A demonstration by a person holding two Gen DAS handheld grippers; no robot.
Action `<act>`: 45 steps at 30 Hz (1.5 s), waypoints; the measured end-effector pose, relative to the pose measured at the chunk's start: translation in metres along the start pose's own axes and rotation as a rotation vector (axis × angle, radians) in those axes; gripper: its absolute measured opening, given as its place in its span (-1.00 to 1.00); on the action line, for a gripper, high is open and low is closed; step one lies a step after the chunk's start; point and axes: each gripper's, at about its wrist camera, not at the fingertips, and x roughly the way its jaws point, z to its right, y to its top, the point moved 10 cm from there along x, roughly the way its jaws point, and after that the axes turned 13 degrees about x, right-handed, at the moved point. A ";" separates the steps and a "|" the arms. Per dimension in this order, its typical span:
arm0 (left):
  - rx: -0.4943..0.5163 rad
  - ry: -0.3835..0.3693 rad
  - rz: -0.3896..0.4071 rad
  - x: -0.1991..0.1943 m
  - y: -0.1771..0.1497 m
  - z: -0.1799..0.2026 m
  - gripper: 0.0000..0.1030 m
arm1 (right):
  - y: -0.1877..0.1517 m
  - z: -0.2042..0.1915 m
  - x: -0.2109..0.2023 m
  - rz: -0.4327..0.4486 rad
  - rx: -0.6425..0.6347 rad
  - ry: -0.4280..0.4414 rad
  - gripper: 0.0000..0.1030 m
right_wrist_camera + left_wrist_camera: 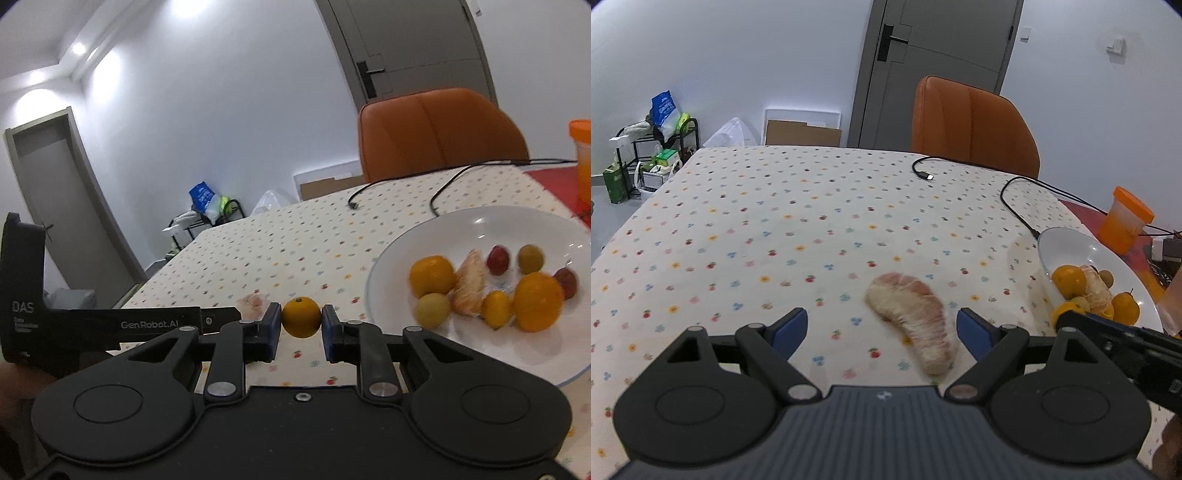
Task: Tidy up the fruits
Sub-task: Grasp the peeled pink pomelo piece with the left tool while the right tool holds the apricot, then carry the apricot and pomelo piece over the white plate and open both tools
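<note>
My right gripper (302,322) is clamped on a small orange (301,316), pads pressed to both its sides, carrying it above the cloth just left of the white plate (391,258), where oranges, a peeled segment and small round fruits already lie. My left gripper (882,326) hangs with jaws spread wide and nothing between the pads; a peeled pomelo slice (916,325) lies on the tablecloth (775,221) inside that gap, nearer the right finger and not touched by either. By my reading, the step in hand is ferrying the orange to the plate. Next I must swing it right over the rim, lower it into a free patch and let go gently so it does not roll or knock the others. Then the left jaws must centre on the slice and close softly, as it looks easily crushed. A black cable (1015,206) runs up to the plate's far rim
</note>
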 end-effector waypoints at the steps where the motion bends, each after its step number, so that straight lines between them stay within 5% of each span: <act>1: 0.002 0.000 -0.001 0.001 0.001 0.002 0.68 | 0.002 0.003 -0.002 0.006 0.001 -0.005 -0.58; 18: 0.060 0.033 -0.046 0.038 0.001 0.034 0.57 | 0.025 0.056 -0.039 0.097 0.053 -0.109 -0.58; 21: 0.083 0.114 -0.046 0.042 0.002 0.030 0.17 | 0.026 0.065 -0.047 0.110 0.062 -0.132 -0.58; 24: 0.062 0.117 -0.040 0.042 0.004 0.028 -0.01 | 0.027 0.074 -0.054 0.122 0.071 -0.156 -0.58; 28: 0.039 0.091 -0.022 0.035 0.005 0.029 -0.22 | 0.030 0.086 -0.063 0.140 0.088 -0.185 -0.58; 42: 0.065 -0.013 0.032 0.010 0.017 0.061 -0.24 | 0.038 0.113 -0.087 0.201 0.131 -0.243 -0.57; 45: 0.079 -0.031 0.050 0.005 0.023 0.072 -0.24 | 0.041 0.116 -0.091 0.231 0.128 -0.254 -0.36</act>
